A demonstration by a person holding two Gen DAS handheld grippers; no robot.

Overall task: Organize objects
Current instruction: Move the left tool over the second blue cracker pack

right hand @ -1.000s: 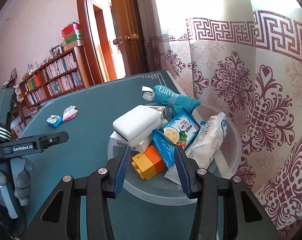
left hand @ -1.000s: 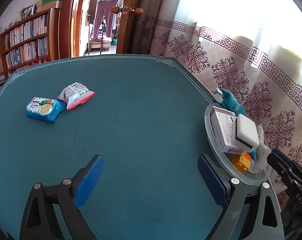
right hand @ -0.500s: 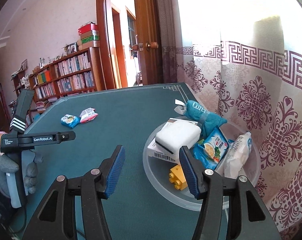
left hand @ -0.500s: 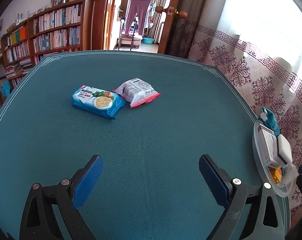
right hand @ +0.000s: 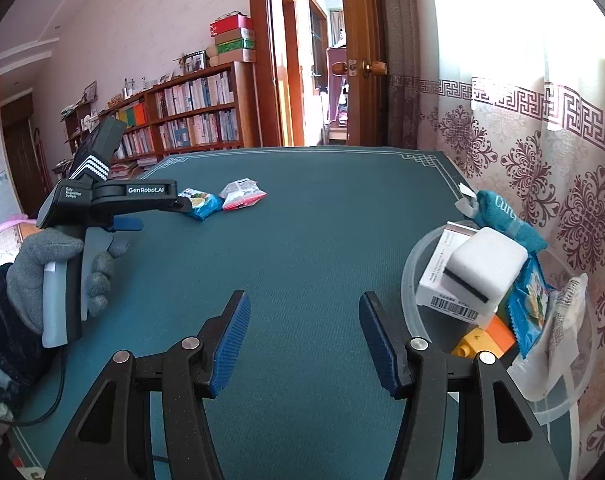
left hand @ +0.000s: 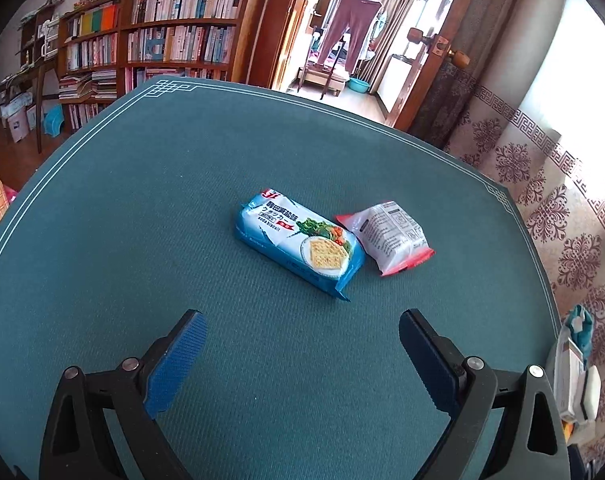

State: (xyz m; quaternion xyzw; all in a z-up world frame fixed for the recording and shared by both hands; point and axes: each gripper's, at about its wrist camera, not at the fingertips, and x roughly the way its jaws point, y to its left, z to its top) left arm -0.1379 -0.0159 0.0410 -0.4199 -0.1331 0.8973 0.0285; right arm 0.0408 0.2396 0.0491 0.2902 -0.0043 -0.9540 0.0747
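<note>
Left gripper (left hand: 302, 344) spread wide and empty above the teal table mat (left hand: 142, 220), facing the blue cracker packet (left hand: 298, 245) touching the white-and-red snack pouch (left hand: 386, 237); right gripper (right hand: 304, 328) spread, empty, beside the clear round plastic tub (right hand: 410, 284) of sorted items

The left gripper (left hand: 302, 336) is wide open above the green table (left hand: 142, 240). Just past it lies the blue cracker pack (left hand: 298, 246), touching the white snack bag (left hand: 386, 236).
</note>
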